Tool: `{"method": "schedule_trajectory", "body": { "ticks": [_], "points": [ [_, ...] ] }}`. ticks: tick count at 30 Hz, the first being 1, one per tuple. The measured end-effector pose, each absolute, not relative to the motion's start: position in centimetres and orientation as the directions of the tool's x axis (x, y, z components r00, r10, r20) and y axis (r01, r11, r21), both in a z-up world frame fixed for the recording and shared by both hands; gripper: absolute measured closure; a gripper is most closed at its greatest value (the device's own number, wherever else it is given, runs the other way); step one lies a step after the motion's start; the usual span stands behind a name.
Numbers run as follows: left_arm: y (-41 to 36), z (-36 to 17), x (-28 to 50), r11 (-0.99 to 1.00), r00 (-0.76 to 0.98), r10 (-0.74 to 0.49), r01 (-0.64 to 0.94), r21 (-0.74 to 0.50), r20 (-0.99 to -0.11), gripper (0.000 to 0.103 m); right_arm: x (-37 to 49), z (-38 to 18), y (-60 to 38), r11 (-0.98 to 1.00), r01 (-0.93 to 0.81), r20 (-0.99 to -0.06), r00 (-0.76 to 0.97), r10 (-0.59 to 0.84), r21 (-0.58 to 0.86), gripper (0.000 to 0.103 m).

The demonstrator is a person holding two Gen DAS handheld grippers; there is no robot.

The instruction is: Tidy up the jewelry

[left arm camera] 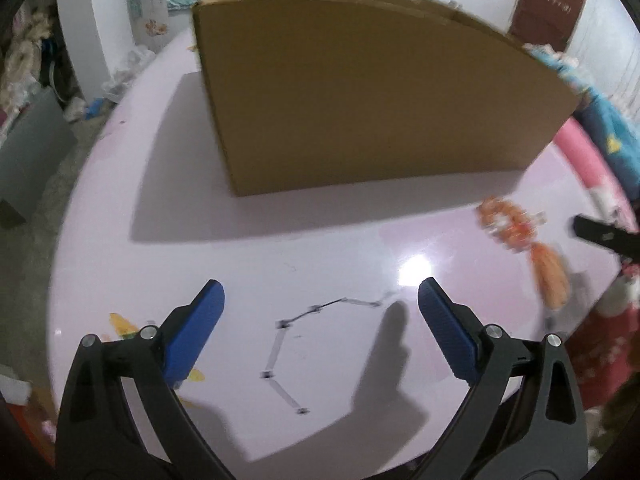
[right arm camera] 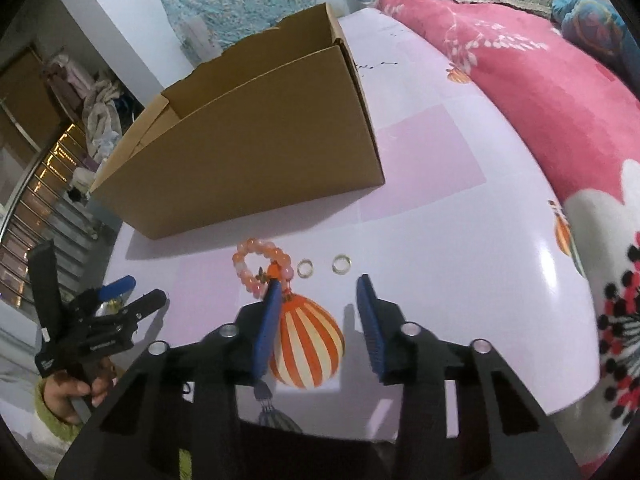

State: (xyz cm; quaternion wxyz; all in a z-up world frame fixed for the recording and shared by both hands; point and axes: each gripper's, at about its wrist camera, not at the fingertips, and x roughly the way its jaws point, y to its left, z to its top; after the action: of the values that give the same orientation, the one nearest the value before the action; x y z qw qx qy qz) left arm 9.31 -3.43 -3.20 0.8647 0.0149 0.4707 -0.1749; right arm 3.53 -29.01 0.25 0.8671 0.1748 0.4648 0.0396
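Your right hand-held gripper [right arm camera: 320, 288] is hanging partly spread and pinching nothing, just in front of the pink and orange beaded bracelet [right arm camera: 260, 266], which is lying on the table [right arm camera: 440, 220] in front of the open brown cardboard box [right arm camera: 248, 152]. Two small clear rings [right arm camera: 306, 269] are sitting beside the bracelet; you are risking knocking them away. Your left hand-held gripper [left arm camera: 320, 300] is hanging wide open, empty.

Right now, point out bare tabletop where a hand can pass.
Free: right of the cardboard box, up to the pink blanket; also before the box's front wall. Crowded: the beaded bracelet and two rings near the right gripper.
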Motion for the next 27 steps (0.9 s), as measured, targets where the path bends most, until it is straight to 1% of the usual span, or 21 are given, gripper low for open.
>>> {"method": "schedule_trajectory", "body": {
  "ticks": [1, 3, 4, 6, 7, 9, 11, 13, 16, 17, 18, 19, 20, 21, 23, 27],
  "points": [
    [-3.7, -2.7, 9.2, 0.924, 0.499, -0.337, 0.340, -0.177, -0.799, 0.013, 3.7, 0.2, -28.9, 0.936, 0.093, -0.791, 0.566, 0.231, 0.340, 0.070],
    [-4.7, -2.0, 9.2, 0.894, 0.494, -0.403, 0.391, -0.217, -0.770, 0.027, 4.0, 0.1, -28.7, 0.937, 0.092, -0.791, 0.567, 0.229, 0.338, 0.072],
    [-5.5, -1.7, 9.4, 0.874, 0.480, -0.439, 0.425, -0.237, -0.760, 0.030, 4.1, -0.1, -28.7, 0.938, 0.094, -0.793, 0.566, 0.226, 0.335, 0.073],
    [-6.9, -1.6, 10.0, 0.846, 0.451, -0.478, 0.466, -0.258, -0.754, 0.041, 4.4, -0.5, -28.8, 0.940, 0.102, -0.798, 0.562, 0.217, 0.327, 0.074],
    [-8.1, -1.7, 10.6, 0.834, 0.434, -0.487, 0.489, -0.256, -0.758, 0.044, 4.5, -0.6, -28.8, 0.940, 0.104, -0.801, 0.560, 0.214, 0.324, 0.074],
    [-9.7, -1.9, 11.4, 0.825, 0.425, -0.484, 0.514, -0.236, -0.765, 0.054, 4.6, -1.0, -28.9, 0.939, 0.111, -0.804, 0.555, 0.214, 0.326, 0.074],
    [-11.3, -2.4, 12.3, 0.809, 0.405, -0.483, 0.544, -0.220, -0.776, 0.061, 4.5, -1.2, -29.1, 0.934, 0.113, -0.798, 0.560, 0.221, 0.338, 0.074],
    [-12.5, -2.8, 12.6, 0.800, 0.390, -0.476, 0.564, -0.204, -0.789, 0.063, 4.4, -1.2, -29.4, 0.928, 0.112, -0.791, 0.565, 0.234, 0.355, 0.075],
    [-14.4, -2.9, 12.1, 0.789, 0.405, -0.436, 0.601, -0.125, -0.803, 0.064, 4.3, -1.3, -29.8, 0.920, 0.104, -0.779, 0.573, 0.255, 0.378, 0.075],
    [-14.9, -2.9, 12.0, 0.787, 0.410, -0.424, 0.607, -0.105, -0.807, 0.068, 4.2, -1.3, -29.9, 0.917, 0.101, -0.775, 0.576, 0.262, 0.385, 0.075],
    [-15.1, -3.1, 12.0, 0.785, 0.417, -0.412, 0.614, -0.084, -0.810, 0.075, 4.2, -1.3, -30.0, 0.915, 0.098, -0.771, 0.578, 0.268, 0.392, 0.075],
    [-15.3, -3.2, 11.9, 0.784, 0.423, -0.404, 0.618, -0.068, -0.811, 0.079, 4.2, -1.4, -30.1, 0.911, 0.093, -0.765, 0.581, 0.278, 0.402, 0.075],
    [-15.5, -3.2, 11.9, 0.782, 0.426, -0.399, 0.620, -0.059, -0.812, 0.089, 4.1, -1.4, -30.2, 0.907, 0.090, -0.759, 0.584, 0.286, 0.411, 0.075],
    [-15.7, -3.2, 11.9, 0.781, 0.422, -0.395, 0.621, -0.057, -0.816, 0.094, 4.1, -1.5, -30.3, 0.905, 0.087, -0.755, 0.587, 0.292, 0.417, 0.075],
    [-15.8, -3.1, 11.7, 0.777, 0.397, -0.418, 0.623, -0.095, -0.817, 0.094, 4.1, -1.5, -30.4, 0.896, 0.080, -0.744, 0.592, 0.310, 0.437, 0.075],
    [-14.4, -0.8, 11.5, 0.753, 0.360, -0.531, 0.616, -0.232, -0.767, 0.094, 4.0, -1.7, -30.8, 0.884, 0.074, -0.729, 0.599, 0.331, 0.462, 0.076]
  ]
}}
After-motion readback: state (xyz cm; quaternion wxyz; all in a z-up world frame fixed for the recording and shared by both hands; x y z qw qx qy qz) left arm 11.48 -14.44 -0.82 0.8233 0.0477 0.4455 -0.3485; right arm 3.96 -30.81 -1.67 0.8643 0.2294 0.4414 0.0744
